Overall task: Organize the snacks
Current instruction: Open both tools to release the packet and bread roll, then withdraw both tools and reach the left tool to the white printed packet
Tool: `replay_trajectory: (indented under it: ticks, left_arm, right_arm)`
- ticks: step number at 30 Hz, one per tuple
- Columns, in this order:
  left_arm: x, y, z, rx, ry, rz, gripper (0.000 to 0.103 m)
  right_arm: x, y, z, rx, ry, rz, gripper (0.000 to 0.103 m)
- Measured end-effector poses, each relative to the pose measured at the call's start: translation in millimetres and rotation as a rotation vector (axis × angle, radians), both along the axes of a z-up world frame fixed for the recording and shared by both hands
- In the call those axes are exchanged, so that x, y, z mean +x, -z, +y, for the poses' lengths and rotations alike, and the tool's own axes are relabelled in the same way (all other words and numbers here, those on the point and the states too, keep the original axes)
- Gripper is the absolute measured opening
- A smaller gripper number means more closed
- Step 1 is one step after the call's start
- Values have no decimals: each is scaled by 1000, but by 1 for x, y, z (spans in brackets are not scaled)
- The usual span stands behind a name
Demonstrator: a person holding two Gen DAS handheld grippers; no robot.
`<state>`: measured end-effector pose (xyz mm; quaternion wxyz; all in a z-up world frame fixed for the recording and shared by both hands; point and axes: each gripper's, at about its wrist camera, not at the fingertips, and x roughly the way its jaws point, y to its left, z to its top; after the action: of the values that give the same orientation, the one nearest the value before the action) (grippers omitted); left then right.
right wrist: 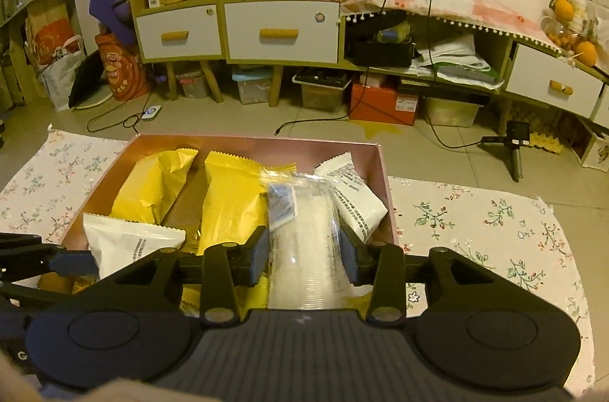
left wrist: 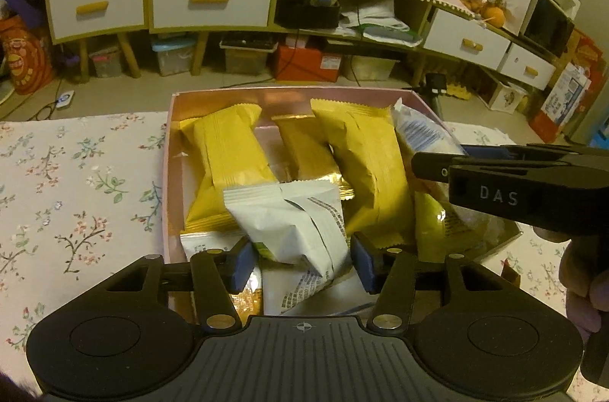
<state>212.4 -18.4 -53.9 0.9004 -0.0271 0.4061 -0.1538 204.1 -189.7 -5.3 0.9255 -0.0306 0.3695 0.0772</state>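
A pink box [left wrist: 172, 120] [right wrist: 243, 140] on the flowered cloth holds several snack packets, yellow [left wrist: 228, 158] [right wrist: 228, 204] and white. My left gripper [left wrist: 302, 263] is over the box's near end with its blue pads on either side of a white packet [left wrist: 293, 223]; the pads look close to it, contact unclear. My right gripper [right wrist: 304, 259] is shut on a clear plastic packet [right wrist: 304, 234] with a blue label, held over the box's right side. The right gripper also shows in the left wrist view [left wrist: 514, 173], reaching in from the right.
A flowered cloth [left wrist: 76, 196] [right wrist: 487, 234] covers the surface on both sides of the box. Beyond it are floor, a small tripod [right wrist: 514, 143], cables, and low cabinets with white drawers [right wrist: 281, 33] and storage bins beneath.
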Motion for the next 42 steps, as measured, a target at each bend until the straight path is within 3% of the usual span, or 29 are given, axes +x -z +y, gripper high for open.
replay_trajectory:
  ticks: [3,8,10,22,42]
  left_arm:
    - [-3,-4,0,-3,-3,-8,63]
    - [-10,-15,-1,-7,1,-17,79]
    - [-13,-19,-2,-8,4,-19,81]
    - [-45,-36,-3,-3,20,-32,90]
    - [-108,-41,10,-2,46,-12,96]
  right_arm:
    - [-1,-4,-2,1,4,-7,41]
    - [-6,-14,-5,15,16,-27,59]
    - [-9,-19,-6,27,20,-29,61]
    - [-35,-37,-9,27,31,-52,78]
    - [-89,-46,-23,63,83,-26,91]
